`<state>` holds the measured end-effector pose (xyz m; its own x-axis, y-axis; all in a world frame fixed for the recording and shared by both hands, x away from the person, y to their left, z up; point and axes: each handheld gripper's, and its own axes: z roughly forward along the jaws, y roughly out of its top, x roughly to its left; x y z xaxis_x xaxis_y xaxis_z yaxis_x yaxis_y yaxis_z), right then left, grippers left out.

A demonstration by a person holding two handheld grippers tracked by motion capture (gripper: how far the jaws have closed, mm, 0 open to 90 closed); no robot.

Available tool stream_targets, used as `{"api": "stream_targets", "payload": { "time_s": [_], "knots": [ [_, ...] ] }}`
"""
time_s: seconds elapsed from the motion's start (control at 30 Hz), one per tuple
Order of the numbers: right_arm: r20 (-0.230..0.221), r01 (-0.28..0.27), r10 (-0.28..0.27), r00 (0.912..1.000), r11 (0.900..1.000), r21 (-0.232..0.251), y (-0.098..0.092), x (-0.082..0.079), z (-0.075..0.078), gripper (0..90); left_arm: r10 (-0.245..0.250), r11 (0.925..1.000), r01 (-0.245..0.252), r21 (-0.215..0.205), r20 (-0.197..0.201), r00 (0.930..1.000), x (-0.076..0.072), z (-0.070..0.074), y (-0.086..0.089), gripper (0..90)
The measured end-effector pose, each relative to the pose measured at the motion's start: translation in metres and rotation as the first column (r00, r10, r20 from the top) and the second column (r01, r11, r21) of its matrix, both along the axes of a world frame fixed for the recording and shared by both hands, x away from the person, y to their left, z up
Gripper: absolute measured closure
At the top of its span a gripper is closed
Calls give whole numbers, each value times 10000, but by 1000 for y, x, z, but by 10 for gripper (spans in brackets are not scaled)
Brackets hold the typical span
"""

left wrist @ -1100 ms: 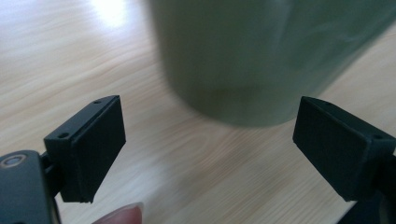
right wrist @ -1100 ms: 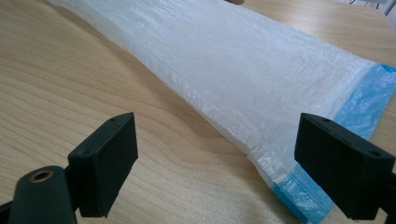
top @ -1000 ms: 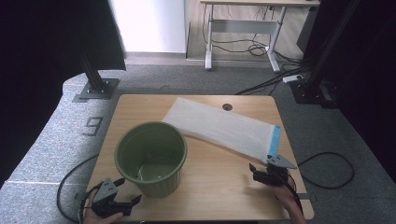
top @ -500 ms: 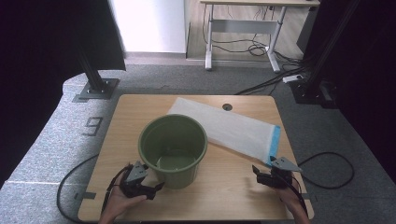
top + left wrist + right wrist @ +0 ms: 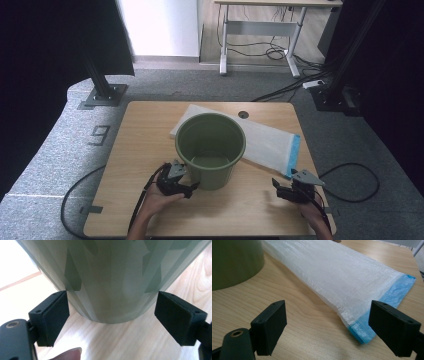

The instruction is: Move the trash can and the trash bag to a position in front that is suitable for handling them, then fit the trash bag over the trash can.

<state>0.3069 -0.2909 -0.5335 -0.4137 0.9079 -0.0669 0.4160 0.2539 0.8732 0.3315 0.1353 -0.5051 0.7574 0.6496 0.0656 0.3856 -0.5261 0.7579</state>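
**Closing in on the green bucket**

Reaching in low, the left gripper (image 5: 187, 186) is sitting right at the base of the green bucket (image 5: 210, 150), and the left gripper view is showing its jaws spread wide, one on each side of the bucket's (image 5: 107, 280) lower wall, near it but not pinching it. The bucket is standing upright near the middle of the table (image 5: 145, 145), its far side overlapping the white bag (image 5: 265, 142) lying flat behind it. Over on the other side, the right gripper (image 5: 287, 192) is hovering near the table's front right corner, jaws apart and empty, facing the bag's (image 5: 352, 277) blue-edged end, well clear of it.

Judging from this, the work is looking like an early stage: the bucket is being handled, the bag is lying untouched and flat, nothing is sitting inside the bucket as far as the high view is showing. Picking up the bag and bringing the two together is seemingly what is left.

The table is a pale wooden top with a small round hole (image 5: 243, 114) near its far edge, standing on grey carpet (image 5: 75, 145). Another desk (image 5: 265, 20) with loose cables under it is waiting across the room, dark stands (image 5: 102, 85) flanking the scene.
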Motion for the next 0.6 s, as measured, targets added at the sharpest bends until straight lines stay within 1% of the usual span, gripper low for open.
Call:
{"api": "stream_targets", "payload": {
  "time_s": [0.03,0.07,0.13,0.17,0.2,0.23,0.27,0.3,0.4,0.5,0.53,0.6],
  "knots": [
    [0,0,0,10000,10000,0,0,0,0,144,0,10000,0,0,0,10000,0,0,0,137],
    [-15,-48,48,10000,9999,-119,2,0,0,145,-26,9997,25,227,72,10000,2,-2,-4,134],
    [-40,-88,87,10000,9999,-123,3,-1,-1,145,2,9998,-2,181,0,10000,2,-2,-4,133],
    [-40,-88,87,10000,9999,-123,3,-1,-1,145,115,9995,-115,294,14,9999,2,-2,-3,133],
    [-82,-139,137,9999,9996,-229,5,-2,-3,144,292,9986,-297,436,121,9995,1,-2,-2,141],
    [-82,-139,137,9999,9996,-229,5,-2,-3,144,370,9981,-377,484,149,9992,-1,-2,0,141],
    [-106,-147,144,9998,9996,-261,6,-3,-3,144,458,9981,-462,404,113,9989,-3,-3,3,141],
    [-162,-181,175,9997,9991,-379,8,-3,-5,145,552,9973,-551,479,-9,9985,-5,-4,8,140],
    [-167,-185,178,9997,9989,-420,9,-4,-6,144,651,9962,-650,585,5,9979,-10,-5,13,138],
    [-152,-301,294,9995,9983,-500,12,-3,-5,141,814,9950,-806,592,-121,9966,-15,-8,23,139],
    [-155,-308,300,9994,9981,-535,14,-1,-5,139,947,9939,-934,581,-212,9953,-17,-9,28,139],
    [-223,-223,208,9995,9973,-702,20,10,-5,136,1159,9922,-1144,503,-286,9928,-19,-10,36,139]
  ]
}}
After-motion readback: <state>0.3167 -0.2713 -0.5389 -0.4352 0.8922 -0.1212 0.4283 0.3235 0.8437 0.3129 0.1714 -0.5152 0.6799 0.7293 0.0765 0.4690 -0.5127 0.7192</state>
